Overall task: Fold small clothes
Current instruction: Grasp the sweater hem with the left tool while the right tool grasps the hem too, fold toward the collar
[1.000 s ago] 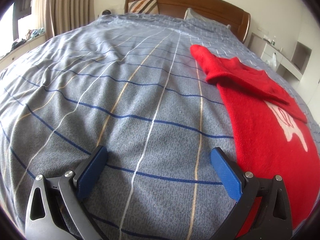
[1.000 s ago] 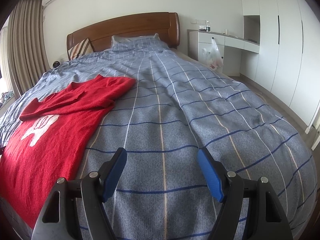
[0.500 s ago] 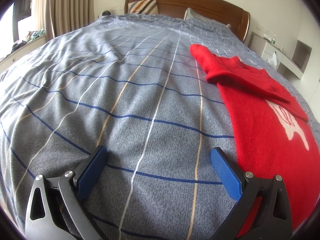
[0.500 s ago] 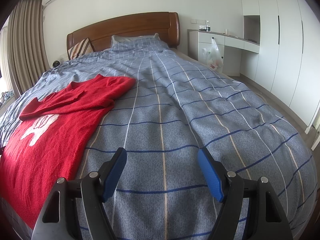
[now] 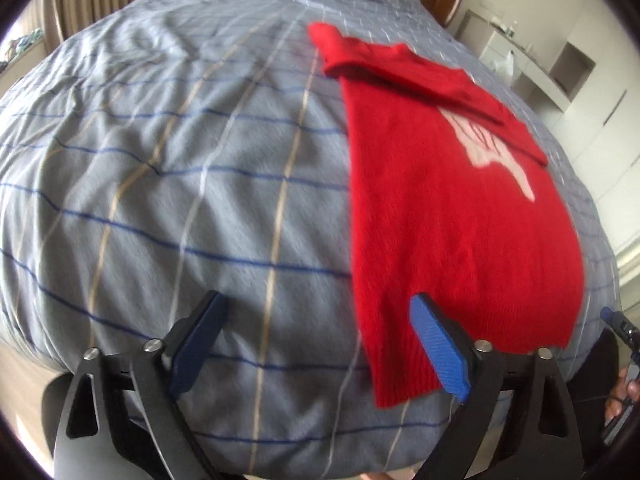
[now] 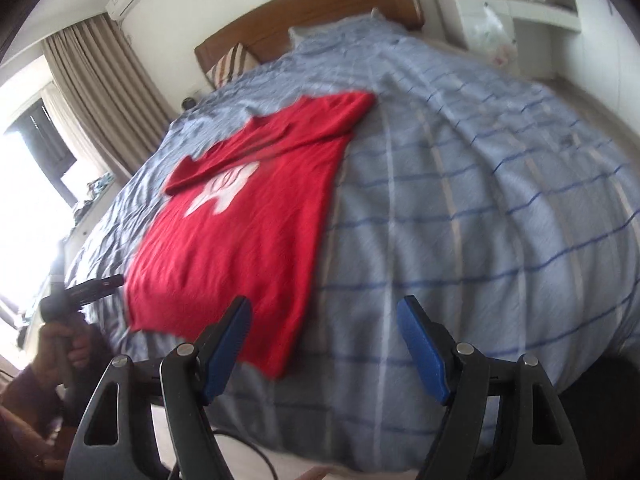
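A red sweater (image 5: 452,208) with a white print lies flat on the bed, its sleeves folded across the chest; it also shows in the right wrist view (image 6: 248,216). Its hem hangs near the bed's foot edge. My left gripper (image 5: 316,340) is open and empty, raised above the bed's foot, its right finger over the sweater's lower left corner. My right gripper (image 6: 324,344) is open and empty, raised off the bed, its left finger over the sweater's lower right corner. Both views are blurred by motion.
The bed has a grey-blue checked cover (image 5: 180,168) and a wooden headboard (image 6: 312,12). White cabinets (image 6: 508,12) stand at the right, curtains (image 6: 100,92) and a window at the left. The other hand-held gripper (image 6: 88,288) shows at the left edge.
Both grippers have lifted up and back from the bed, so the foot edge now shows. The sweater sits nearer the middle of each view. Both stay open.
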`<state>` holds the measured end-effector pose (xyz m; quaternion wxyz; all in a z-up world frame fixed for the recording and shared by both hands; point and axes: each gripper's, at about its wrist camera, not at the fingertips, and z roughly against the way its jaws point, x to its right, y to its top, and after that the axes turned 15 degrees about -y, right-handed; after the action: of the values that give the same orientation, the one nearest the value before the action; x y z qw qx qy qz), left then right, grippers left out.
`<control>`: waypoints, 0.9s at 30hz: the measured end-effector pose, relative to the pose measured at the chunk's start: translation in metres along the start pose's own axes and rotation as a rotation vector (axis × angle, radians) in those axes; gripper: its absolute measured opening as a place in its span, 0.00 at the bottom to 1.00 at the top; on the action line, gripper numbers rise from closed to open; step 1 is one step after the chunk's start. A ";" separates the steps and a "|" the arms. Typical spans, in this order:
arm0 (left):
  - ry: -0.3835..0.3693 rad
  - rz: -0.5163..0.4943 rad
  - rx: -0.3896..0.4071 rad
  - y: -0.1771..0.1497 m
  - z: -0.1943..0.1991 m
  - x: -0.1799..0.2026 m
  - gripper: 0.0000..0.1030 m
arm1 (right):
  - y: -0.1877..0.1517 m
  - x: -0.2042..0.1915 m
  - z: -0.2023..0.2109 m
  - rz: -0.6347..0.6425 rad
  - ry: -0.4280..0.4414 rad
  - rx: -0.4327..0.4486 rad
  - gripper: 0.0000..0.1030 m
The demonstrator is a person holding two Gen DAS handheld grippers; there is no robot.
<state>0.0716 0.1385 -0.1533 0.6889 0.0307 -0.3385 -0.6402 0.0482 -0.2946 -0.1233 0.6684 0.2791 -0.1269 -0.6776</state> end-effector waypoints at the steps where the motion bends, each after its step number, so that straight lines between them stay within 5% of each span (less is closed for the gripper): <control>1: 0.007 -0.009 -0.020 -0.005 -0.003 0.004 0.79 | 0.000 0.000 0.000 0.000 0.000 0.000 0.72; 5: 0.012 -0.035 -0.030 -0.015 -0.004 0.014 0.73 | -0.018 -0.009 -0.032 -0.011 0.058 -0.098 0.72; 9: 0.001 -0.037 -0.043 -0.020 -0.009 0.019 0.55 | -0.011 -0.010 -0.059 -0.057 0.119 -0.140 0.64; 10: -0.005 -0.037 -0.043 -0.020 -0.009 0.018 0.40 | -0.011 -0.010 -0.059 -0.057 0.119 -0.140 0.53; 11: -0.011 -0.032 -0.048 -0.021 -0.008 0.016 0.29 | -0.010 -0.012 -0.073 -0.062 0.118 -0.184 0.29; 12: -0.025 -0.026 -0.060 -0.020 -0.013 0.021 0.03 | -0.010 -0.012 -0.078 -0.066 0.121 -0.209 0.12; 13: -0.045 -0.013 -0.072 -0.020 -0.012 0.019 0.03 | -0.010 -0.012 -0.078 -0.066 0.121 -0.209 0.04; 21: -0.161 0.039 -0.045 -0.020 0.032 0.017 0.02 | 0.009 0.003 -0.027 -0.114 0.161 -0.168 0.04; 27: -0.300 0.095 0.090 0.064 0.045 0.023 0.02 | 0.067 0.003 -0.030 -0.157 0.224 -0.077 0.04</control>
<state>0.1032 0.1469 -0.0787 0.6583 -0.0504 -0.4668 -0.5884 0.1203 -0.2968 -0.1115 0.6337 0.3362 -0.0031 -0.6967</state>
